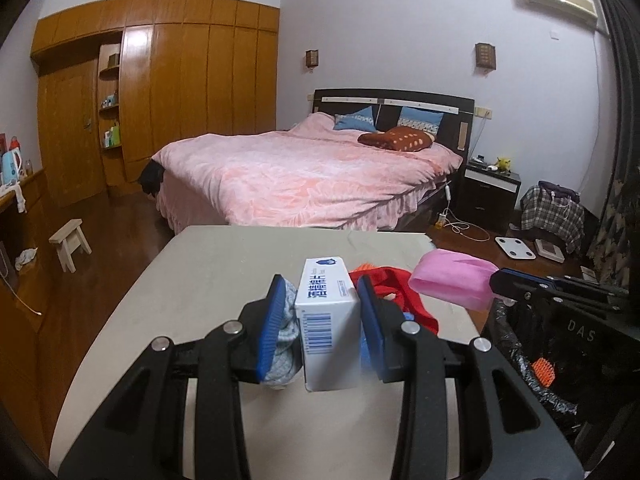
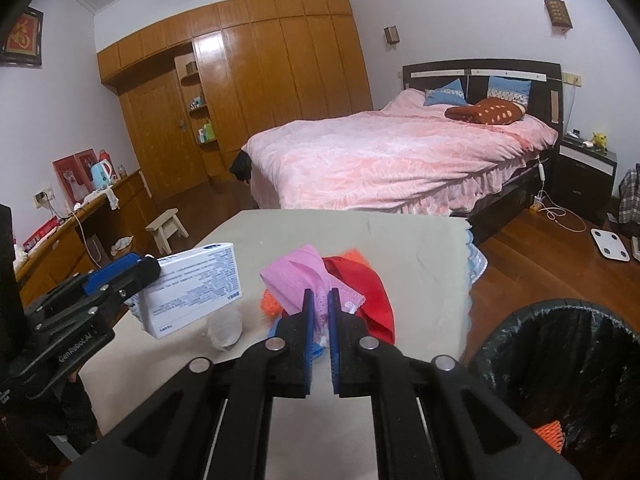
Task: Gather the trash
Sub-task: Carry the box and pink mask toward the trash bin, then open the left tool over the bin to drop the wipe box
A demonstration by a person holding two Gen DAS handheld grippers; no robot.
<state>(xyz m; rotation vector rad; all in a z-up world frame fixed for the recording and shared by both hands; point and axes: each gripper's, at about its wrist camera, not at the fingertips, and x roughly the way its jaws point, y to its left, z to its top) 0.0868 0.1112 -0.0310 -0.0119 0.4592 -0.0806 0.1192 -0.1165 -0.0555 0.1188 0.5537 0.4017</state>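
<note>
Left wrist view: the white box (image 1: 328,320) stands between the blue pads of the left gripper (image 1: 322,328), jaws partly open and pressed on its two sides, lifted clear of the table (image 1: 208,280).
Right wrist view: the right gripper (image 2: 319,320) is closed tight on a pink cloth-like piece (image 2: 298,276), which hangs above the pile.
Pile: red fabric (image 2: 370,296), an orange scrap (image 2: 269,305) and a bit of blue lie together near the table's right edge; a crumpled white wad (image 2: 225,326) sits just left of them, under the box.
Bin: a black-lined trash bin (image 2: 560,344) stands off the table's right side, below its edge, with an orange ridged piece (image 2: 551,432) already inside.
Step in hand: both hands appear to be carrying a picked item, so the step is judged to be transport to the bin.
Next move: each gripper needs to travel right, past the table's edge, stop over the bin's mouth and let go; the right one is nearer.
Room: the table's far and left parts are bare; the bin's mouth looks wide enough for the box, though the two grippers could crowd each other above it.
</note>
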